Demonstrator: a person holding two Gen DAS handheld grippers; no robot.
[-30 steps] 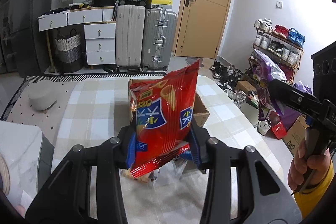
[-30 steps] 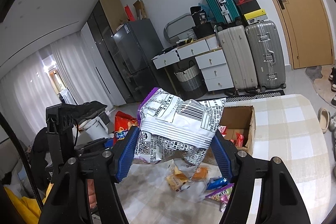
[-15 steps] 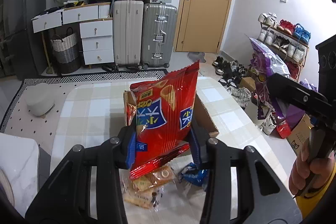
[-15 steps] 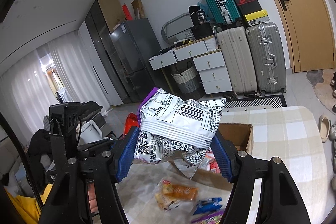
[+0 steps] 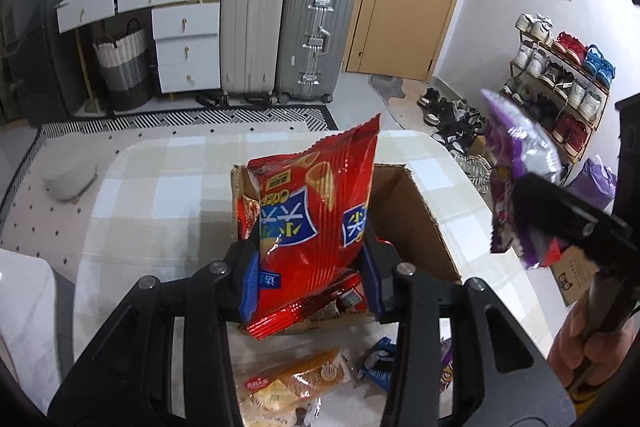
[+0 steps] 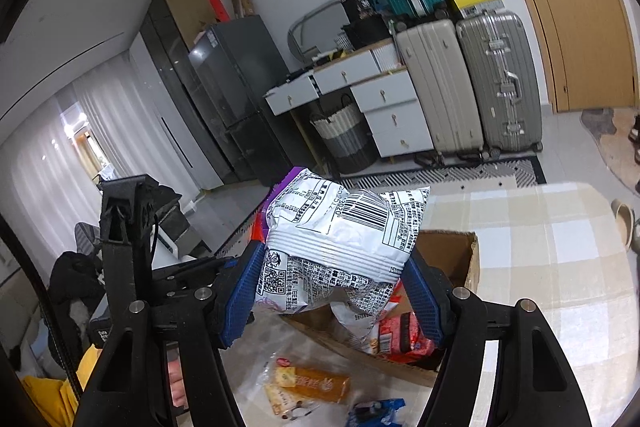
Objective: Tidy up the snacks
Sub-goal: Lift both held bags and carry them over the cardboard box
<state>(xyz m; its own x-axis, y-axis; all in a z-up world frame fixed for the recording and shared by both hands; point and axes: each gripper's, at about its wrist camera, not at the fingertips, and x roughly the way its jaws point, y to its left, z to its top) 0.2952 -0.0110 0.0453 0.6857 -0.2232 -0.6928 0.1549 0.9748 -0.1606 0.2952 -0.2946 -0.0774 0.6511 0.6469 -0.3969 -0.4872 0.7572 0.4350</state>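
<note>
My left gripper [image 5: 310, 279] is shut on a red chip bag [image 5: 316, 219], held upright over the near end of an open cardboard box [image 5: 416, 223] on the checked table. My right gripper [image 6: 334, 295] is shut on a purple and white snack bag [image 6: 340, 239], barcode side facing me, held above the box [image 6: 456, 255]. The purple bag [image 5: 516, 163] also shows at the right of the left wrist view, beside the box. Red packets [image 6: 400, 335] lie inside the box.
Loose snacks lie on the table near me: an orange cracker pack [image 5: 296, 383], a blue packet [image 5: 378, 363], also seen in the right wrist view [image 6: 308, 383]. Suitcases [image 5: 280, 31], drawers [image 5: 184, 43] and a shoe rack [image 5: 560, 83] stand beyond the table.
Both grippers have moved forward over the table toward the box with their bags still held. The box now sits closer and lower in both views.
</note>
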